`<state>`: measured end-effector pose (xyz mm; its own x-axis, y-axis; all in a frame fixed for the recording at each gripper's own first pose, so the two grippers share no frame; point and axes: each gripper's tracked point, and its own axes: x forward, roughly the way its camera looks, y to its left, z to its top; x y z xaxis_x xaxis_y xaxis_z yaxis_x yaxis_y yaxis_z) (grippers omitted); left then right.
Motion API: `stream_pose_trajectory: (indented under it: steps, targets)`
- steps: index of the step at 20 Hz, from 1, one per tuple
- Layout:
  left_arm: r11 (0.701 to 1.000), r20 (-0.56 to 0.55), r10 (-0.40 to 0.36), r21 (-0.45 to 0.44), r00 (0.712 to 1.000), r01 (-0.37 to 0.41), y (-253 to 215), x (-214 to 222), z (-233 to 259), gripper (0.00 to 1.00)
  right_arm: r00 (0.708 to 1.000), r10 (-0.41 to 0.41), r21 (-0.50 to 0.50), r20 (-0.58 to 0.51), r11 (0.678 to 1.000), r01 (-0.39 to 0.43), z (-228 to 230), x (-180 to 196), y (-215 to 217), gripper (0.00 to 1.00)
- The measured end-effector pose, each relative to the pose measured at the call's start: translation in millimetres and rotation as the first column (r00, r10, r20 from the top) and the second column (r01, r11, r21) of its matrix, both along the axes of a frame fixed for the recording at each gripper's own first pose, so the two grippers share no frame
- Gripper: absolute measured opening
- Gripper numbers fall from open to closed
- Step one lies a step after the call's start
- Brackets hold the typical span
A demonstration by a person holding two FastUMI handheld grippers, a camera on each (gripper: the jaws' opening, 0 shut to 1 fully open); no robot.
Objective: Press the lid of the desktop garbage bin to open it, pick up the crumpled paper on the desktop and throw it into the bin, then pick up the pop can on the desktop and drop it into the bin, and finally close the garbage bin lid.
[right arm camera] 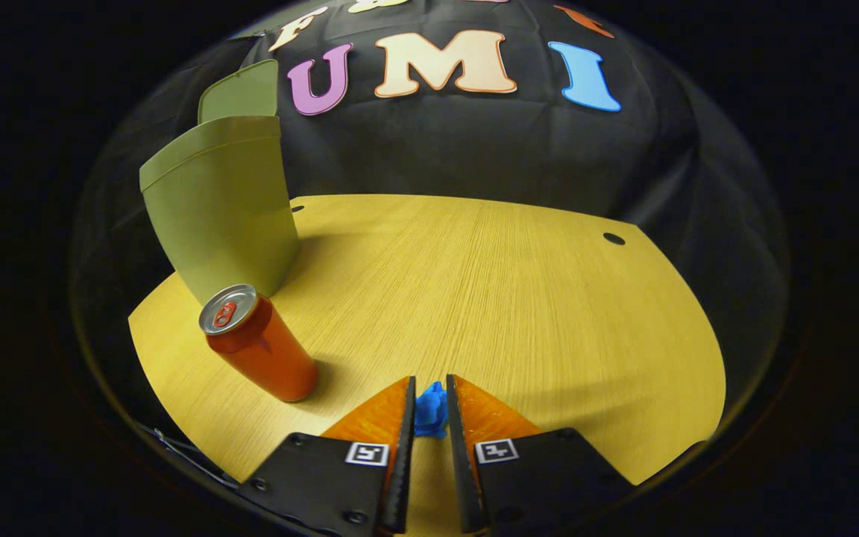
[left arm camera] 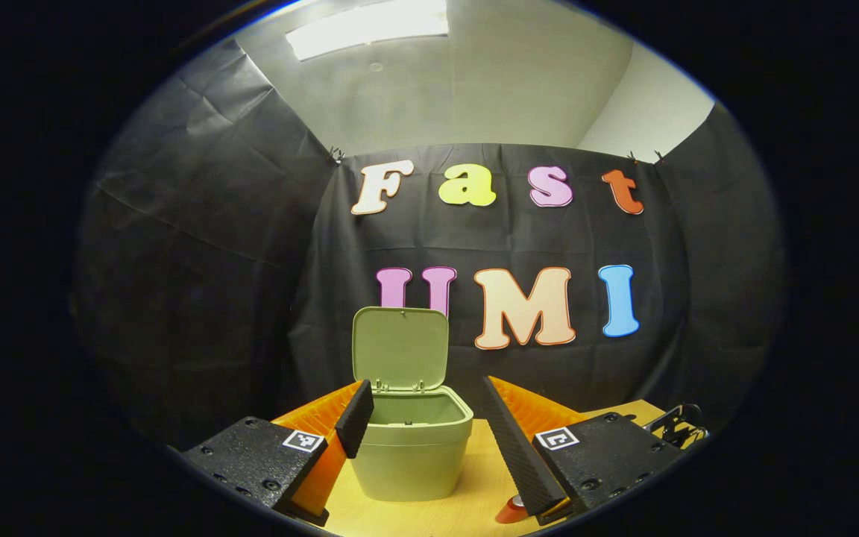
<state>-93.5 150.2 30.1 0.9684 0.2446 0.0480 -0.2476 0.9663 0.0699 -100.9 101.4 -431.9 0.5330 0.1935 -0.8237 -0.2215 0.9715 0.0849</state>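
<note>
1. Bin (left arm camera: pixel 411 447) stands on the wooden table (right arm camera: pixel 519 298) with its lid (left arm camera: pixel 400 348) swung upright at the back, so the inside is open.
2. Left gripper (left arm camera: pixel 429 418) hovers level in front of the bin, jaws wide apart with the bin seen between them, holding nothing.
3. Right gripper (right arm camera: pixel 429 406) sits low over the table, jaws narrow and pressed on a small blue crumpled paper (right arm camera: pixel 430 410).
4. Pop can (right arm camera: pixel 258 343) stands upright on the table, just in front of the bin, left of the right gripper and apart from it.
</note>
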Motion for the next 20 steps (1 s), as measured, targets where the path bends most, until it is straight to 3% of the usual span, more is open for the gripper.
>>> stream_pose_trajectory:
  steps: [2,3,6,9,10,15,18,20]
  targets:
    - [1.0,-0.005,0.0,0.007,1.0,0.0,0,2,-2,0.87,1.0,0.011,-0.017,-0.027,1.0,-0.012,-10,-6,0,0.65]
    - [1.0,-0.006,0.0,0.01,1.0,0.0,0,3,-2,0.87,0.999,0.018,-0.033,-0.031,0.999,-0.019,-14,-7,-2,0.67]
    - [1.0,-0.011,-0.005,0.012,1.0,0.005,0,6,-3,0.87,0.998,0.037,-0.04,-0.044,0.998,-0.039,-25,-11,1,0.67]
    - [1.0,-0.018,-0.006,0.018,1.0,0.006,0,8,-5,0.87,0.998,0.046,-0.021,-0.033,0.999,-0.046,-24,-8,5,0.36]
    - [1.0,-0.018,-0.006,0.019,1.0,0.006,1,8,-5,0.87,0.999,0.047,-0.014,-0.016,0.999,-0.047,-19,-5,7,0.34]
    - [1.0,-0.019,-0.008,-0.003,1.0,0.008,4,11,-10,0.87,0.992,0.024,0.063,0.123,0.997,-0.032,39,37,29,0.36]
    - [1.0,-0.019,-0.01,-0.008,1.0,0.01,8,13,-11,0.87,0.969,0.003,0.134,0.249,0.99,-0.037,102,73,50,0.32]
    - [1.0,-0.021,-0.01,-0.023,1.0,0.01,10,12,-15,0.87,0.943,-0.004,0.176,0.333,0.983,-0.058,146,95,68,0.36]
